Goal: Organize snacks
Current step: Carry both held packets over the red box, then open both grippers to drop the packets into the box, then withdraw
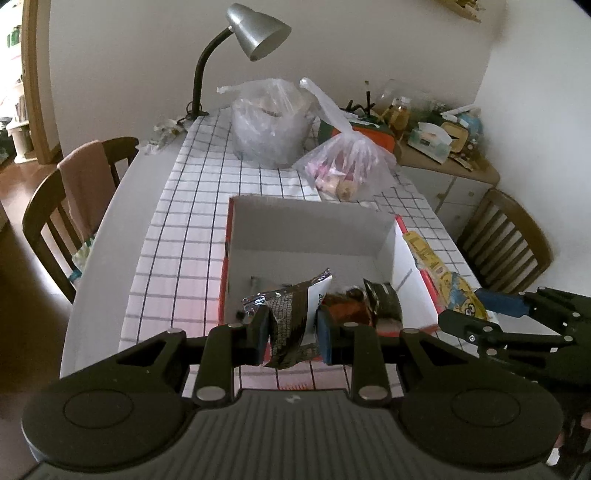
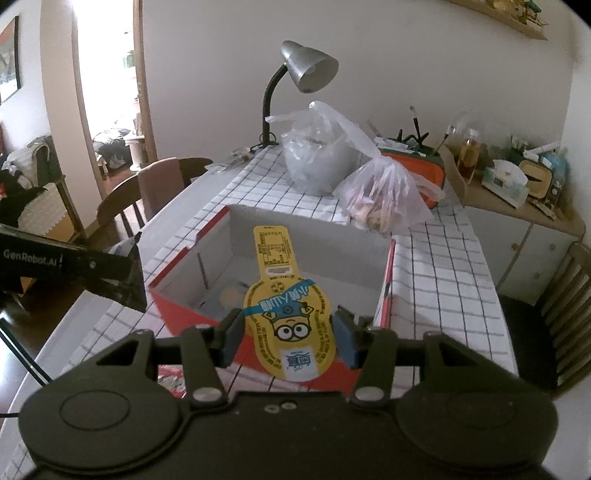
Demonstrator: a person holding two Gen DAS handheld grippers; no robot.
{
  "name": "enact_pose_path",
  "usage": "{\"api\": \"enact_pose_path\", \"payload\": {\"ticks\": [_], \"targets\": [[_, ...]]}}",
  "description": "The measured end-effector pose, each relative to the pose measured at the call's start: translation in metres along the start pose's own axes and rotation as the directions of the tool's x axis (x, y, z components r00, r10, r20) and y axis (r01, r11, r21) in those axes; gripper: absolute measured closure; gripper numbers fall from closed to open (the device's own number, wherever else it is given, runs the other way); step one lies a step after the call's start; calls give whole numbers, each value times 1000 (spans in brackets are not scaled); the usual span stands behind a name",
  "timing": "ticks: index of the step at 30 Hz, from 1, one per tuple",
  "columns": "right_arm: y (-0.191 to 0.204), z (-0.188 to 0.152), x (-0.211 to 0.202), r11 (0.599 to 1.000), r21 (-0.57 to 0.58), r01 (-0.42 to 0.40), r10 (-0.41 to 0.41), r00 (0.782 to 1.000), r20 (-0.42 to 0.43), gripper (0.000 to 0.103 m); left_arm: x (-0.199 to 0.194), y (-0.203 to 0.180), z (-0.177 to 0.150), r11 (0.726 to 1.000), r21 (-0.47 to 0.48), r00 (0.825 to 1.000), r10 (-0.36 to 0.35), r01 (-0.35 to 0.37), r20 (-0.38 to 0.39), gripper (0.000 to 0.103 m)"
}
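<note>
My left gripper (image 1: 291,330) is shut on a dark foil snack packet (image 1: 290,317), held just above the near edge of a red box with a white inside (image 1: 314,229). A brown snack packet (image 1: 365,306) lies in the box's near right corner. My right gripper (image 2: 290,336) is shut on a yellow cartoon-print snack pack (image 2: 288,317) with a long tab, held over the near edge of the same red box (image 2: 384,266). In the left wrist view the right gripper (image 1: 480,314) and the yellow pack (image 1: 443,277) show at the box's right side.
The box sits on a white grid-pattern tablecloth (image 1: 192,229). Two clear plastic bags (image 1: 269,122) (image 1: 347,166) stand behind it, with a grey desk lamp (image 1: 255,33) at the back. Wooden chairs (image 1: 74,206) (image 1: 509,243) flank the table; a cluttered cabinet (image 1: 443,136) is at right.
</note>
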State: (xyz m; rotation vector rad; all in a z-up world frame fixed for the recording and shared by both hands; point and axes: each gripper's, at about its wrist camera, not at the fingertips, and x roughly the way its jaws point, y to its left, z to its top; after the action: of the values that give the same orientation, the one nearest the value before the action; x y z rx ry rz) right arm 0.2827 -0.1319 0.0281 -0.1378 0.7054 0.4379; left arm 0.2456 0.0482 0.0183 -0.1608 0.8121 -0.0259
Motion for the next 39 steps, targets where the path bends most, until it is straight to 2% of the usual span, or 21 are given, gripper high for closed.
{"api": "enact_pose_path", "payload": {"ticks": [9,18,29,39], "targets": [[-20,26,42,1000,-3,26,-26,999,-30,52,41,0,35,999,20,999,30,-29,-40,77],[-30,41,96,1000,-19,20,-22,994,-109,52,94,4,55,998,22,991,53,-51,-121,77],[-34,33,159,999,-43,14,-24,973,-231,52,152,4,56,995,55,968,96,-86,-231,77],[-26,20,186,997,-81,17,-41,951,-305,52,182,5,52,991,96,944,122,-96,-307,77]]}}
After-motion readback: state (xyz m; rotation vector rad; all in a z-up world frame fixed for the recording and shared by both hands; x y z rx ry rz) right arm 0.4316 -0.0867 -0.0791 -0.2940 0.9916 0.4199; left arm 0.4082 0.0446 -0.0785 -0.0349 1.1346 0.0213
